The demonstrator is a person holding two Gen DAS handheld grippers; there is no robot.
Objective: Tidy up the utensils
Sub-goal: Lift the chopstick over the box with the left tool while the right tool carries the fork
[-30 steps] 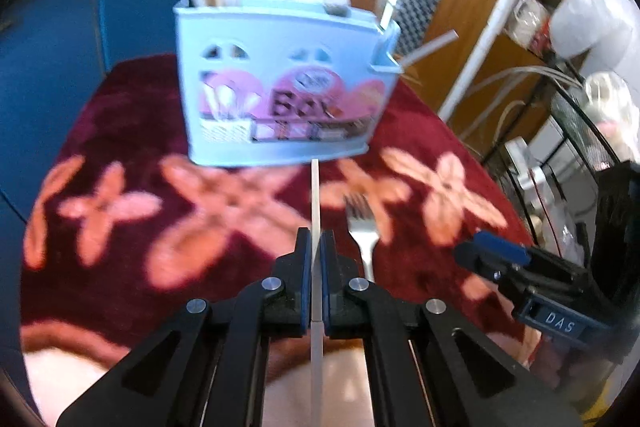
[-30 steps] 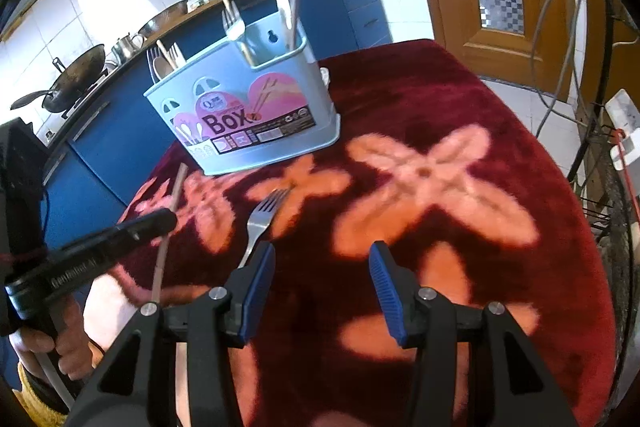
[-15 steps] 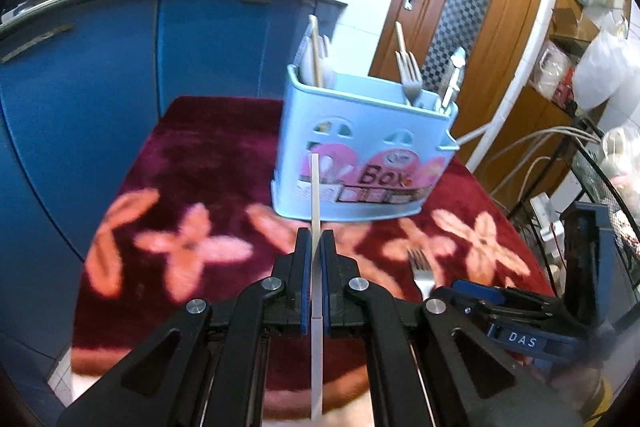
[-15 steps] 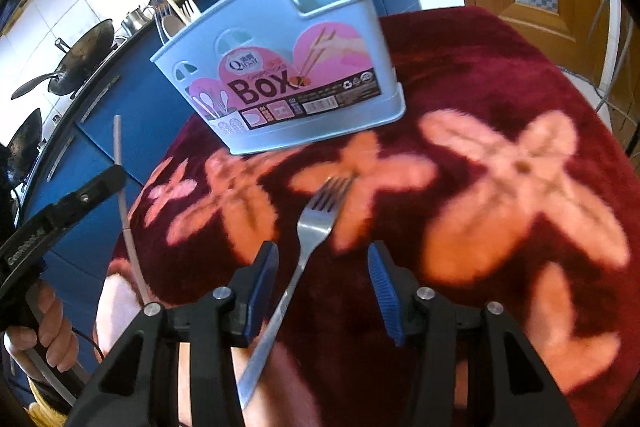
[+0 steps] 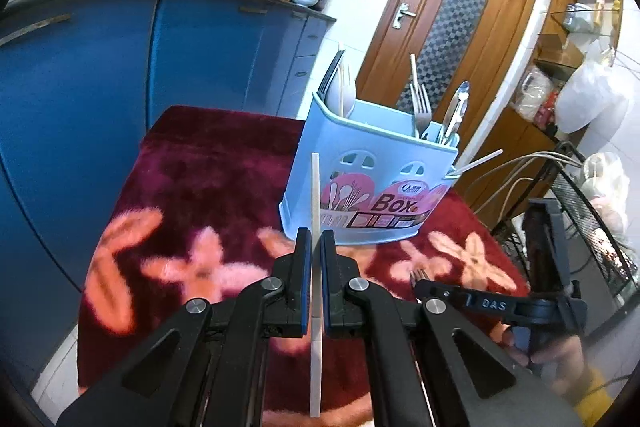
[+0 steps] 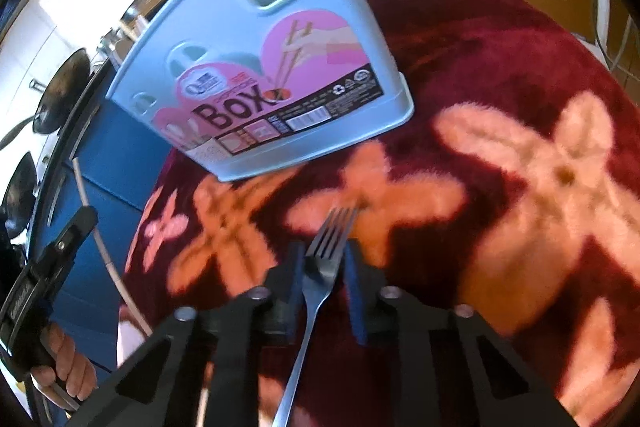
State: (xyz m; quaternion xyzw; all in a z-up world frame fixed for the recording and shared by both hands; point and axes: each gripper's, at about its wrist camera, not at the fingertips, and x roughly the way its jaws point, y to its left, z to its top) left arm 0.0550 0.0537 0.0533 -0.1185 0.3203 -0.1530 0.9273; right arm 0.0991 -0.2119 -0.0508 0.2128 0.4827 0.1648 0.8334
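Fingers of the right gripper are closing at this moment, and the fork lies between them on the red flowered table cloth. Its neck is between the two blue pads, which stand close at its sides; I cannot tell if they already press on the metal. The tines point forward toward the blue utensil box, and the handle runs back under the gripper, so the long axis of the fork is almost the same as the line of the fingers.

The left gripper has its fingers fully shut on a thin pale chopstick, which stands nearly upright through them, one end above and one end below. The utensil box stands just ahead and a little to the right of it, with forks, spoons and chopsticks already in its compartments.

I judge that the right hand is the one for the fork, since the box is directly beyond the tines, while the left hand must bring the chopstick over the rim.
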